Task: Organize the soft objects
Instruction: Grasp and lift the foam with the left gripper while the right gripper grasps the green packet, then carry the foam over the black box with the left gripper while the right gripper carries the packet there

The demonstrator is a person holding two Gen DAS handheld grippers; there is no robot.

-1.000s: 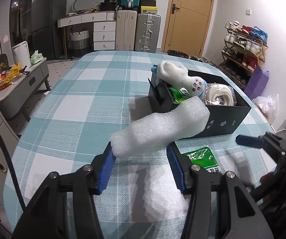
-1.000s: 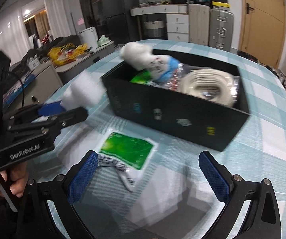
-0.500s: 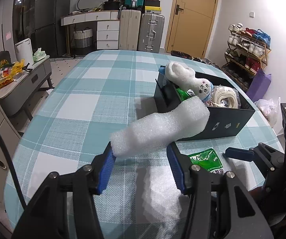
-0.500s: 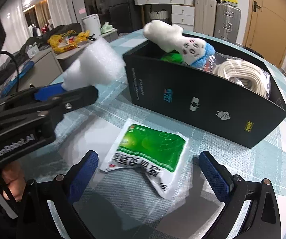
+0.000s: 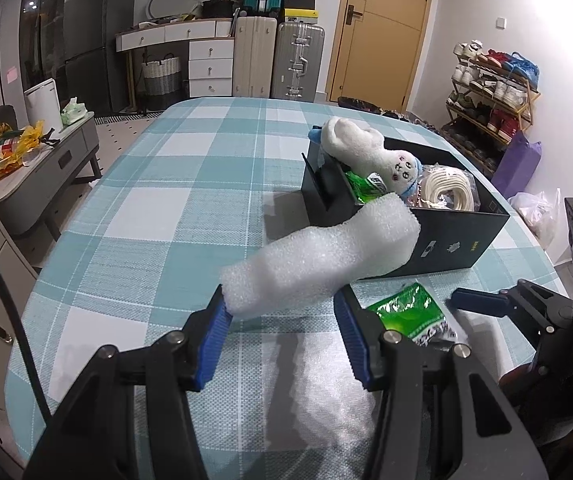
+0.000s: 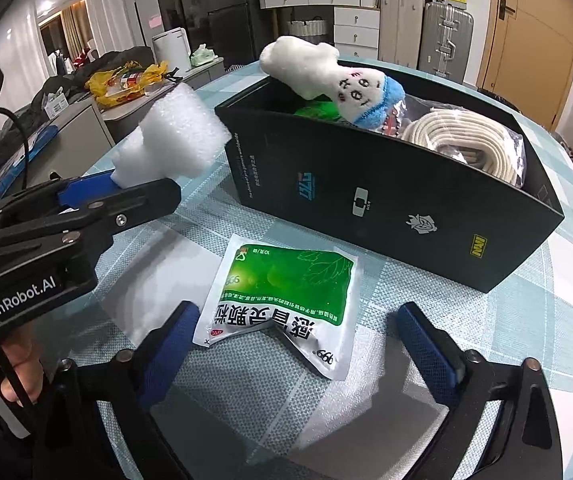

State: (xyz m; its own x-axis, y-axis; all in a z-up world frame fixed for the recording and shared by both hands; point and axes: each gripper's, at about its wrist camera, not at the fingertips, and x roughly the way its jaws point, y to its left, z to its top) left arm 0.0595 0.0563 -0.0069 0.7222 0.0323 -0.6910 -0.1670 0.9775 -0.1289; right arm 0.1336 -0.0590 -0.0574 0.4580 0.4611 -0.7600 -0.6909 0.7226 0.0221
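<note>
Counter (image 5: 190,184): checked cloth, carries all items. Box (image 6: 386,200): black, open-topped, already holding a plush (image 6: 326,76), a rope coil (image 6: 474,140) and a green packet.

Foam (image 5: 322,256): left tongs (image 5: 282,320) grasp its near end; the far end projects toward the box corner. Judged very light, compressible, not fragile.

Sachet (image 6: 282,292): flat on the counter before the box, between the released right tongs (image 6: 294,344). Judged thin, limp, slippery; best pinched across a raised crinkle or edge.

Light: dim, overhead | shadows: soft beside the black box (image 6: 386,196) | focus: sharp | edges: fisheye-bent, dark corners
</note>
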